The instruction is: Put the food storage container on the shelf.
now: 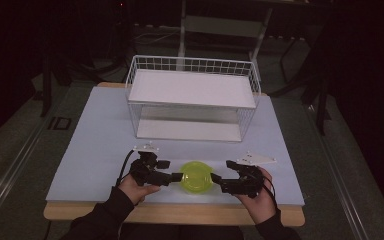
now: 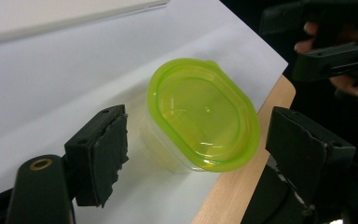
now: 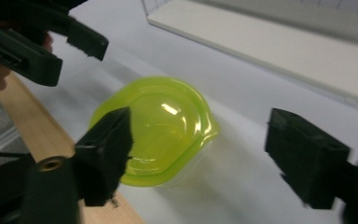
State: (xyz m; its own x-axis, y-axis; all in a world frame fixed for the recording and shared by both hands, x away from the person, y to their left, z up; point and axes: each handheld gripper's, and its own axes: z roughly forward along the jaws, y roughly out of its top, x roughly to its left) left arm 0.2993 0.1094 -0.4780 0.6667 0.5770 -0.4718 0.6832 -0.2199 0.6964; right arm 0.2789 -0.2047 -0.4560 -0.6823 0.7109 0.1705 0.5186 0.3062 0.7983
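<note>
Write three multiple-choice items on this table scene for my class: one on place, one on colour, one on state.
1. Where is the lidded container?
A. on the wire rack's shelf
B. on the table between both claws
C. on the floor

2. What colour is its lid?
A. yellow-green
B. red
C. blue

3. How does the left claw stand?
A. clamped on the lid
B. open, pads clear of the container
C. shut on nothing

Key: 1 B, the container sits near the table's front edge, the right claw opposite. 2 A, it shows bright yellow-green. 3 B, gaps show beside both pads.
</note>
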